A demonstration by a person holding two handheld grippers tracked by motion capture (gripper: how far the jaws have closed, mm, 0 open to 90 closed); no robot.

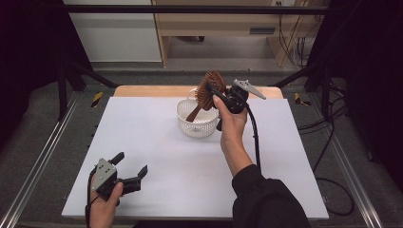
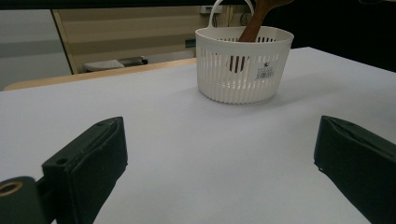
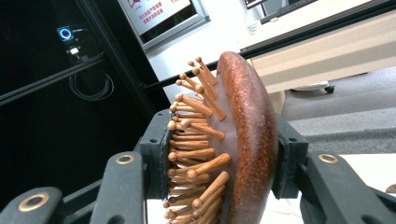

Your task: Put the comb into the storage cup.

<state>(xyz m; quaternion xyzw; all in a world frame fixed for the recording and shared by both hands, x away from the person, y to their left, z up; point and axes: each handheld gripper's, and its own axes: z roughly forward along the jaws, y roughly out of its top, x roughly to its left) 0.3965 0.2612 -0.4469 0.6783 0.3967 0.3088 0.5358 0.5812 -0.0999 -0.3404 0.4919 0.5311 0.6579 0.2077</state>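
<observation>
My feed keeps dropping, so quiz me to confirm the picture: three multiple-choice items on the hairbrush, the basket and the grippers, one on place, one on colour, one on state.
1. Where is the handle end of the wooden hairbrush?
A. Flat on the white table top
B. Down inside the white slatted basket
C. Between the left gripper's jaws

2. What colour is the basket?
A. White
B. Blue
C. Black

3. How do the jaws of the left gripper stand?
A. Shut on the brush
B. Shut on nothing
C. Open, with bare table between them

Key: 1 B, the handle slants down past the basket rim in the high view while the right gripper clamps the brush head. 2 A, its slatted wall shows white in the left gripper view. 3 C, the left gripper view shows both pads wide apart.
</observation>
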